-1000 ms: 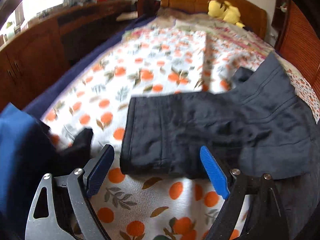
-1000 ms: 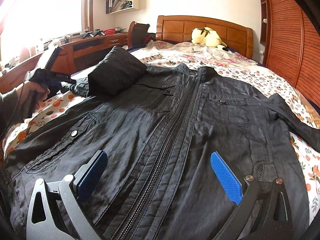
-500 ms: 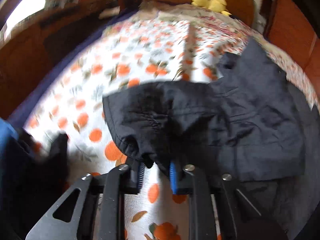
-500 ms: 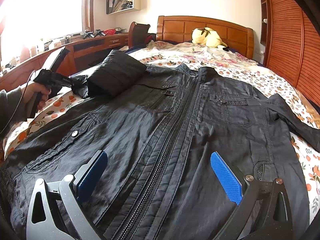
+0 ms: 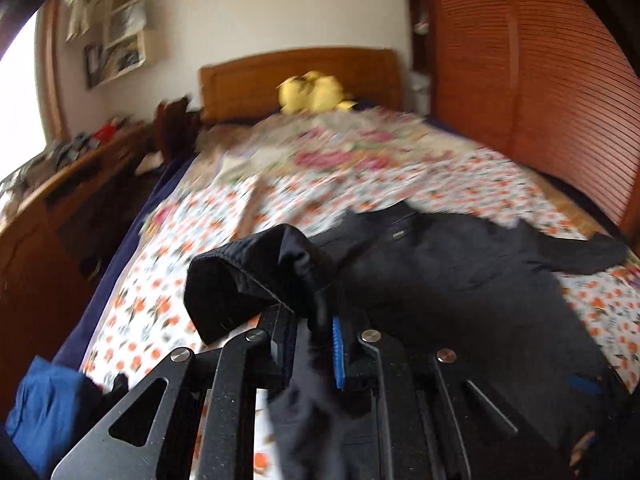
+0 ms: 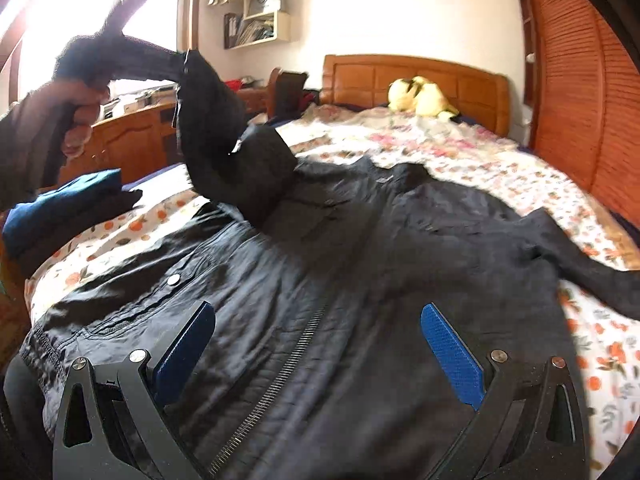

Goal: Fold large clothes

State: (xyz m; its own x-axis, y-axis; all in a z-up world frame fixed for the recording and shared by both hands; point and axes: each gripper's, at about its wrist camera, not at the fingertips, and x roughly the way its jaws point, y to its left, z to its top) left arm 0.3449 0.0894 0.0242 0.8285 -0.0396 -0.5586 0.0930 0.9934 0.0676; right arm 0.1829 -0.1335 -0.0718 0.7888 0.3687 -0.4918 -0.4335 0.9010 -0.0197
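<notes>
- Left wrist view: left tool (image 5: 314, 344) clamped on the black jacket's (image 6: 360, 280) crumpled sleeve cuff (image 5: 240, 280), lifted above the floral bed (image 5: 400, 184).
- Right tool (image 6: 316, 352), ribbed blue pads wide apart, hovers over the near zippered hem.
- Jacket lies flat, matte, wrinkled.

Heavy motion blur smears the bedspread (image 5: 360, 168) ahead of the left gripper (image 5: 312, 344), its flower pattern unreadable. The sleeve cuff (image 5: 240, 280) bunches over the pads (image 5: 337, 356), so the pinch point is hidden. The yellow plush toy (image 5: 312, 92) by the headboard is too soft to identify. In the right wrist view the jacket (image 6: 360, 280) hem runs out under the right gripper (image 6: 316, 356), cut by the bottom edge. The left hand (image 6: 80, 112) is backlit, its tool mostly lost in window glare.
</notes>
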